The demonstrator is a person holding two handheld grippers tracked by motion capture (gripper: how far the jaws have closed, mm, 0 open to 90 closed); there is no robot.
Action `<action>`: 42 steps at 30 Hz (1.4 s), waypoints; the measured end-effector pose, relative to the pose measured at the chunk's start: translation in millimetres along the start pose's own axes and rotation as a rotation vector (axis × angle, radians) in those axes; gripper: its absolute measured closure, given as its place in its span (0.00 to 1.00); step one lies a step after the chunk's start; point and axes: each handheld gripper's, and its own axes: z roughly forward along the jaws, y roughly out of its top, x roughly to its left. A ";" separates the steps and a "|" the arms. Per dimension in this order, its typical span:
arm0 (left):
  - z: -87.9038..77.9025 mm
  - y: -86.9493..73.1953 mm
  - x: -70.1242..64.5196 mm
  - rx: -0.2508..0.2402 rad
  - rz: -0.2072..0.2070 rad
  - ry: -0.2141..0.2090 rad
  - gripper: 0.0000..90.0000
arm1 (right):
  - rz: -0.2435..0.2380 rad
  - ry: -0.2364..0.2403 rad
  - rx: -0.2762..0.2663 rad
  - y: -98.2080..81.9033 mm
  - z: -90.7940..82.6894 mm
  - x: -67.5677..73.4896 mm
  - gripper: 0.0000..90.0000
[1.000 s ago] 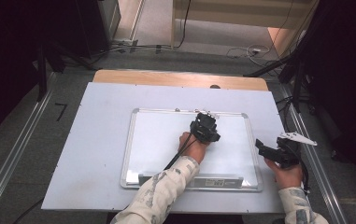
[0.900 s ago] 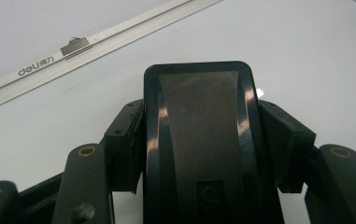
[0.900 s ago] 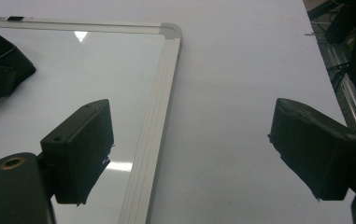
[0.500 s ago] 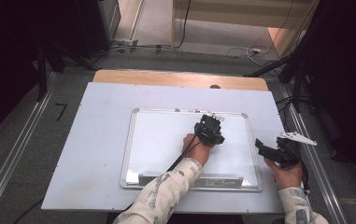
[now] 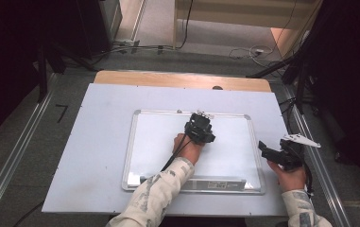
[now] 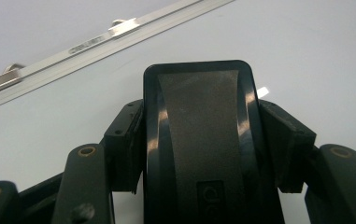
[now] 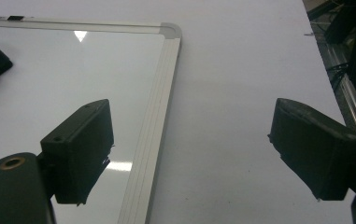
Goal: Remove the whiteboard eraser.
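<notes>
1. Left gripper [image 5: 200,128] over the upper middle of the whiteboard [image 5: 158,142], near the board's far edge, jaws clamped on a black eraser [image 6: 199,140]
2. In the left gripper view the eraser sits between both black pads, felt face up toward the camera, rounded front end pointing at the board's far frame [image 6: 96,42]; whether the eraser touches the board surface cannot tell
3. Eraser's front end is near that far frame but apart from it, a strip of bare white board between them
4. Left hand [image 5: 187,147] and patterned sleeve [image 5: 156,198] cross the board from its near edge, over the marker tray [image 5: 225,184]
5. Right gripper [image 5: 268,150] sits just off the board's right edge, above the table [image 5: 97,123], near the table's right edge, jaws wide apart, nothing between them
6. Right gripper view: left jaw over the board's right frame [image 7: 159,116], right jaw over bare table near the table's right edge, board's far right corner ahead
7. Open room: board's left half bare, wide table strip left of the board, narrow strip along the table's far edge by the wooden strip [image 5: 182,79]
8. Right of the board only a narrow table strip, then a metal rail [image 5: 312,156] along the floor
</notes>
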 end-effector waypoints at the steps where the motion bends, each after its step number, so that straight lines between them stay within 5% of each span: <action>1: -1.2 -1.7 3.6 -0.002 -0.004 0.002 0.45 | 0.001 -0.001 0.000 0.0 0.0 0.1 0.14; 11: -11.8 -14.9 35.0 -0.002 -0.019 0.013 0.44 | 0.001 -0.004 0.006 -0.4 0.3 0.6 0.14; 23: -22.2 -23.6 50.3 0.000 -0.038 0.010 0.44 | 0.002 -0.006 0.010 -0.1 1.8 0.8 0.14; 28: -39.1 -20.6 54.5 -0.052 -0.041 0.010 0.44 | -0.002 -0.005 0.013 0.4 3.4 1.9 0.14; 42: -69.2 -36.1 85.0 -0.071 -0.085 0.014 0.44 | -0.001 -0.004 0.014 0.7 3.4 4.1 0.14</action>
